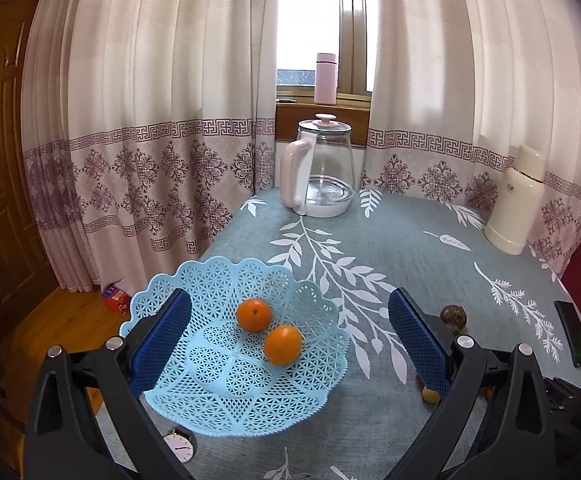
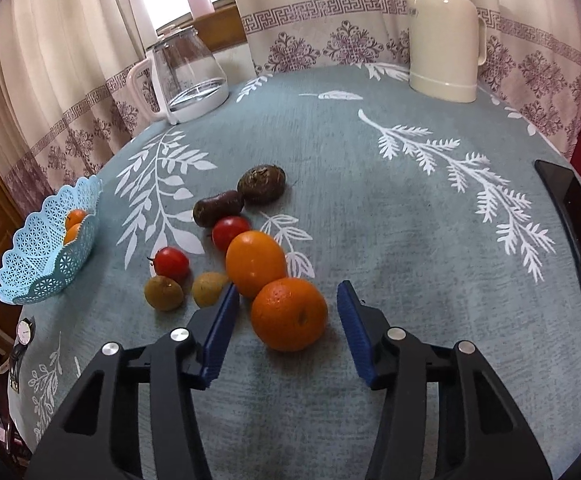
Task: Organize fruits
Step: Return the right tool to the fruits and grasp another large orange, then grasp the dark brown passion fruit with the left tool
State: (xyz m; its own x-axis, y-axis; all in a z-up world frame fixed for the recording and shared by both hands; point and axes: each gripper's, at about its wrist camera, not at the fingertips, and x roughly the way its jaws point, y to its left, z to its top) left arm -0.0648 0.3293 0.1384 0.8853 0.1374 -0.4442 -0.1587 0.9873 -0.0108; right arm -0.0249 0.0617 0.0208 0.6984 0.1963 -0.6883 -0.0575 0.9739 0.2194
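A light blue lattice basket sits at the table's left edge and holds two oranges. My left gripper hovers open above it, its blue pads on either side of the basket. In the right wrist view the basket shows at far left. My right gripper is open around an orange lying on the cloth, pads apart from it. Behind it lie a second orange, two tomatoes, two small yellowish fruits and two dark brown fruits.
A glass kettle and a cream thermos stand at the back of the blue leaf-print tablecloth. A black phone lies at the right edge, a wristwatch near the front left edge. Curtains hang behind.
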